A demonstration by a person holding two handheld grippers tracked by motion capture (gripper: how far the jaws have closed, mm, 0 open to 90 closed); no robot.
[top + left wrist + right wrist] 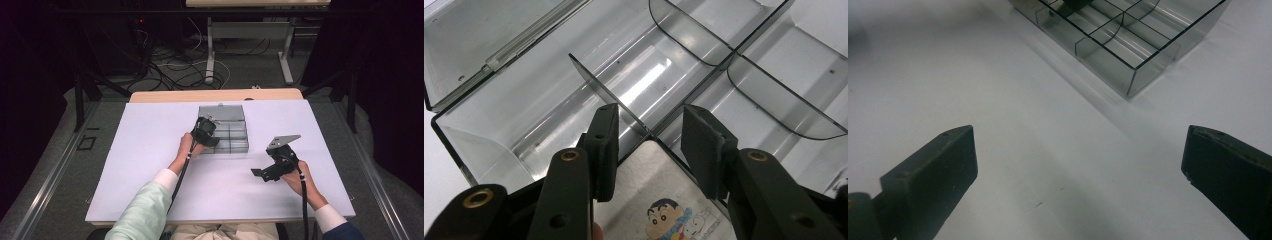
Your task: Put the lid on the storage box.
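A clear plastic organiser box (pixel 235 136) with curved dividers sits mid-table, its lid (pixel 221 112) folded back flat behind it. My left gripper (pixel 209 134) hangs over the box's front left part. In the left gripper view its jaws (pixel 651 112) stand partly apart above a divider crossing (pixel 648 131). Under the gap lies a grey card with a cartoon sticker (pixel 659 195), its corner tucked into the near compartment; no pad visibly presses on it. My right gripper (pixel 262 174) rests low over the white table, right of the box, wide open (pixel 1078 165) with nothing between its fingers.
The box's other compartments (pixel 774 65) hold nothing. In the right gripper view the box corner (pixel 1143 65) stands ahead. White table surface (pixel 150 165) stretches to both sides. Cables and a desk frame (pixel 210 60) lie on the floor beyond the far edge.
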